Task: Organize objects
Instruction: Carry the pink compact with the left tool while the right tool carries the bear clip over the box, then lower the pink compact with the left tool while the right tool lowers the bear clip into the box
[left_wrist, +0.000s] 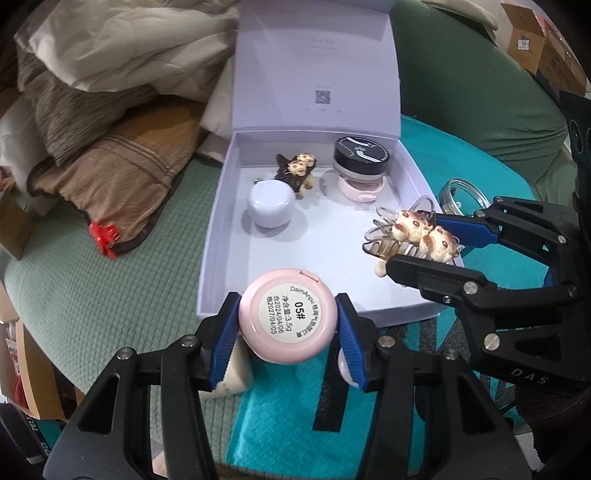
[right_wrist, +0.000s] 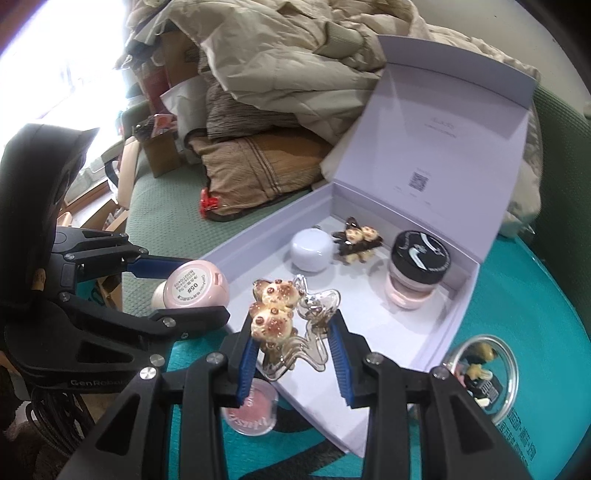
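Your left gripper (left_wrist: 287, 325) clamps the pink compact (left_wrist: 287, 320) label-up at the near edge of the open lavender box (left_wrist: 221, 236); your right gripper (right_wrist: 295, 354) pinches the clear cat hair claw (right_wrist: 291, 325) over the box's near corner — inside sit a white case (right_wrist: 311, 249), a dark cat clip (right_wrist: 356, 242) and a black-lidded jar (right_wrist: 415, 273).

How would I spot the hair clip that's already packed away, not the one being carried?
Find the open lilac gift box with its lid standing up. Near its back wall, between the white round case and the black-lidded jar, lies the dark brown claw clip with two bear faces. The carried clip is clear instead.
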